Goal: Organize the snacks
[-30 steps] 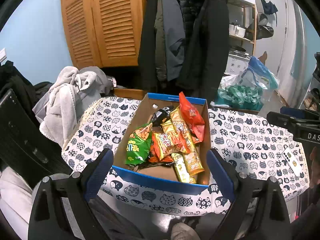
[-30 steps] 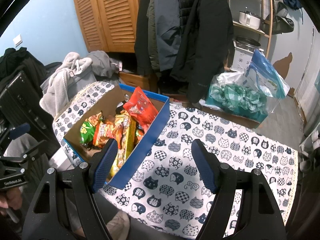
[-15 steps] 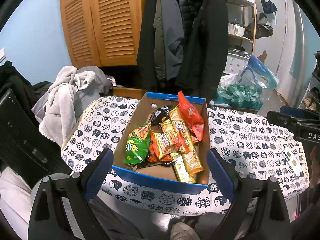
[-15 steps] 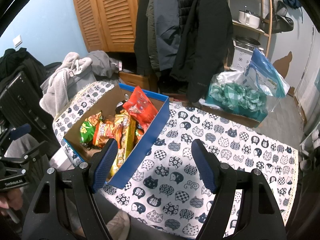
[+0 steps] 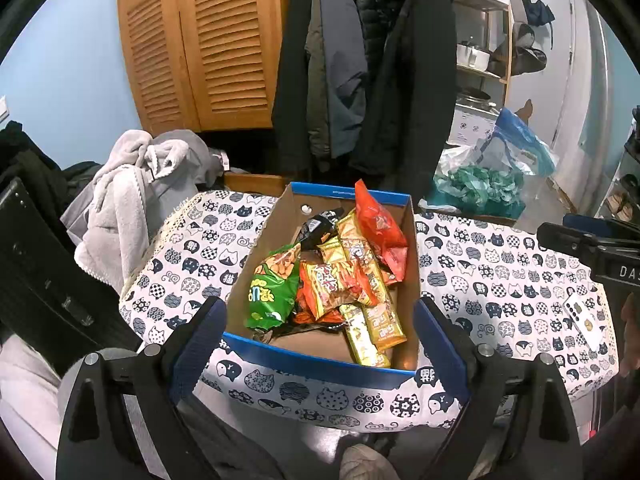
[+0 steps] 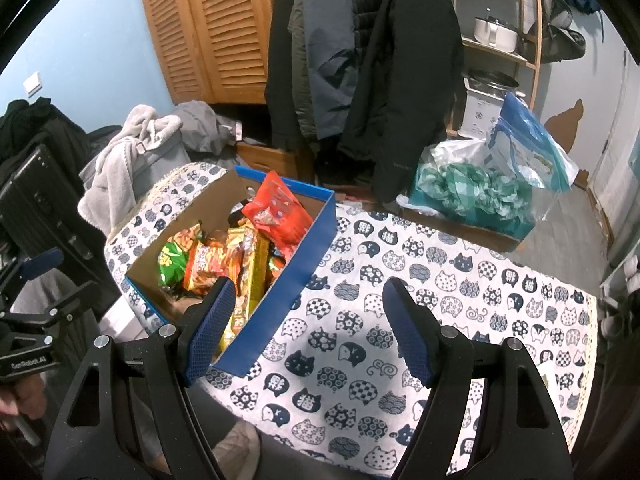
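From where I steer, the tabletop (image 6: 460,292) with its cat-print cloth lies bare to the right of the blue-rimmed cardboard box (image 5: 320,362), which sits close to the near edge on the left part. The box holds a loose heap of snack packs: a green bag (image 5: 272,292), an orange bag (image 5: 336,284), a red bag (image 5: 378,228), gold bars (image 5: 374,324) and a dark pack (image 5: 318,226) at the back. My left hand-held gripper (image 5: 318,338) hangs released before the box's near wall, fingers spread as wide as the box, while my right hand-held gripper (image 6: 308,326) is released too, over the cloth beside the box's blue side.
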`<state>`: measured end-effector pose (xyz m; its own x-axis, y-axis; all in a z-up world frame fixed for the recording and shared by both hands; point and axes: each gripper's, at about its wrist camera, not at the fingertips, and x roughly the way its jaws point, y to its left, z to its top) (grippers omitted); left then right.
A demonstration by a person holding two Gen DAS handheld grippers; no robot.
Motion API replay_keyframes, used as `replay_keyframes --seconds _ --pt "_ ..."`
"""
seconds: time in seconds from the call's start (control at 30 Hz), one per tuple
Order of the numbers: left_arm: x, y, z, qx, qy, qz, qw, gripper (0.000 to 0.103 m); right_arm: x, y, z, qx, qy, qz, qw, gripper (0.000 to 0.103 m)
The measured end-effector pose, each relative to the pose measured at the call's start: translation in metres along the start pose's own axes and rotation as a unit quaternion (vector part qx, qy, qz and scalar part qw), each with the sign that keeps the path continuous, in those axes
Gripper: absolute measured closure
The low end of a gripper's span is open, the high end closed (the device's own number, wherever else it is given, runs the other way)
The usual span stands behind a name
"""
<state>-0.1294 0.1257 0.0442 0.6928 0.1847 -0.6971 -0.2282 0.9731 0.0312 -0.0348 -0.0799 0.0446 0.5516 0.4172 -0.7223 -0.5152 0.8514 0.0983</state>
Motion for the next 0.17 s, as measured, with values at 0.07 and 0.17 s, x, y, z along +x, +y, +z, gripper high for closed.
replay_keyframes --seconds 0.07,0.17 --pt "0.0015 0.0002 -0.0013 0.001 0.003 0.0 1.0 0.008 0.0003 -0.0013 -0.0004 0.001 0.0 -0.001 1.0 0.028" --pt "0.0063 0.0006 -0.001 0.002 0.008 0.003 1.0 0.008 0.0016 -0.0029 -0.0018 0.005 0.002 -0.003 1.0 0.028"
